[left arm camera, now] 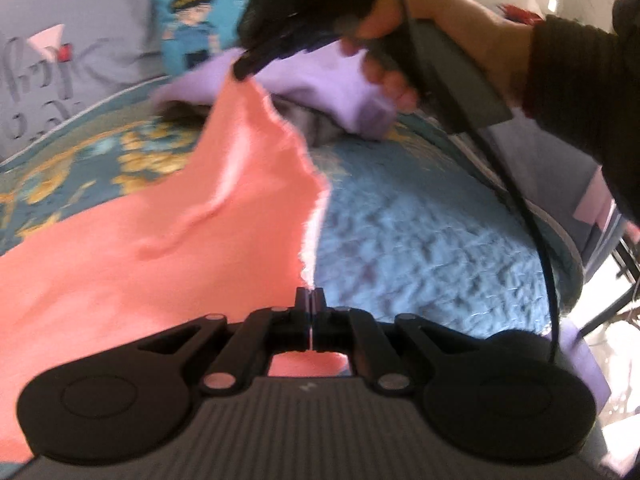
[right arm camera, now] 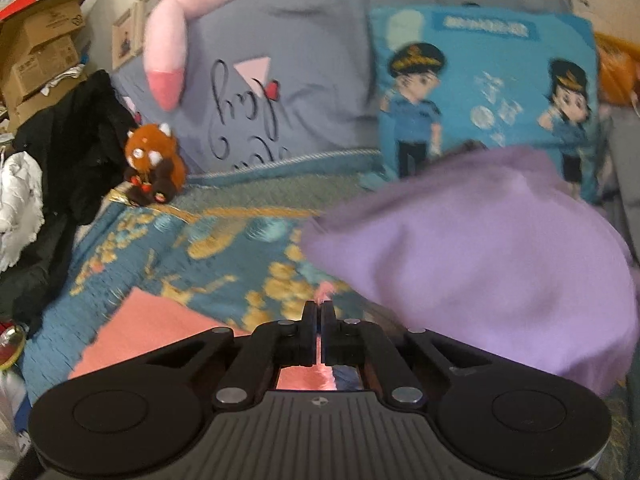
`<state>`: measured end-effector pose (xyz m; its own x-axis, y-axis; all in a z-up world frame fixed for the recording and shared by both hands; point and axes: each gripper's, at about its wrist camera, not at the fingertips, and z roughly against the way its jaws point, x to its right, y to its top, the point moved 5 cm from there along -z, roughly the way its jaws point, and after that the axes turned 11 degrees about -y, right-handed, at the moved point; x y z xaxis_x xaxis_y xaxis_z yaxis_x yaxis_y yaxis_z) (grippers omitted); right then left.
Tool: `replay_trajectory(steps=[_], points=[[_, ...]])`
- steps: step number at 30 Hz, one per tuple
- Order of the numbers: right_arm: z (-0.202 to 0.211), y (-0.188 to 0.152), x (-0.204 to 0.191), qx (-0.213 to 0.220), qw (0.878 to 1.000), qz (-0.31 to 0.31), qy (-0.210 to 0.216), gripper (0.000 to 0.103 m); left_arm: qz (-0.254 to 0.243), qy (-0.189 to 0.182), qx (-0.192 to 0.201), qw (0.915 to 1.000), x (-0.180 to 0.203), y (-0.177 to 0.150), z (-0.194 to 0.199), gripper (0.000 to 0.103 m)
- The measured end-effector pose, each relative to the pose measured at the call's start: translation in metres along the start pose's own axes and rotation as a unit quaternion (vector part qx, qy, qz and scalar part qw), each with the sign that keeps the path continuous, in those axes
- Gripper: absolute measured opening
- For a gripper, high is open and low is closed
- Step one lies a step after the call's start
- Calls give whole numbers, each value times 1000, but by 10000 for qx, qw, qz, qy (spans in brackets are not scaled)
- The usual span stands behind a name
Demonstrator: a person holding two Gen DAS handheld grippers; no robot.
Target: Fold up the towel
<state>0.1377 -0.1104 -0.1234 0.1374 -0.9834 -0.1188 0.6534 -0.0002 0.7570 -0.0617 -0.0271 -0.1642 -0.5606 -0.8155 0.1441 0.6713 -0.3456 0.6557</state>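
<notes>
Both tongs are clenched on the pink towel (left arm camera: 168, 216). Left tongs (left arm camera: 310, 300) pinch its frayed edge right at the tips, with a strip of cloth showing in the slit between the jaws; from there the towel spreads away to the left and rises ahead in a taut, blurred sheet. Its far corner runs up into the right tongs (left arm camera: 244, 66), seen in the left view held by a hand (left arm camera: 440, 32) in a dark sleeve (left arm camera: 580, 80), a black cable (left arm camera: 520, 200) trailing from the handle. In the right view, those right tongs (right arm camera: 319, 306) have their jaws pressed together on a thin pink fold, a tuft poking out past the tips; more of the towel lies below and to the left on the bedspread (right arm camera: 192, 248). Just right of them a purple cloth (right arm camera: 480, 248) is heaped. Beyond it leans a blue cartoon cushion (right arm camera: 488, 80), with a grey pillow (right arm camera: 280, 92) to its left. Farther left sits a small red panda plush (right arm camera: 154, 164), and a pink plush limb (right arm camera: 166, 52) hangs over the pillow. Cardboard boxes (right arm camera: 40, 48) are stacked at the far left.
</notes>
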Motion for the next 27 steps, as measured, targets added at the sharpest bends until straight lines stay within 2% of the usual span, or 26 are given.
replay_trajectory(steps=[6, 11, 20, 27], points=[[-8, 27, -80, 31, 9990, 191, 393, 2, 444, 509, 201, 9975, -64, -14, 54, 1], [-30, 44, -161, -75, 9971, 254, 716, 2, 985, 1006, 327, 9895, -128, -30, 96, 1], [-101, 47, -284, -532, 9931, 247, 1018, 2, 1964, 1849, 293, 9625, -243, -84, 157, 1], [-153, 38, -358, -898, 9888, 403, 1118, 2, 2515, 2241, 256, 9412, -305, -116, 181, 1]])
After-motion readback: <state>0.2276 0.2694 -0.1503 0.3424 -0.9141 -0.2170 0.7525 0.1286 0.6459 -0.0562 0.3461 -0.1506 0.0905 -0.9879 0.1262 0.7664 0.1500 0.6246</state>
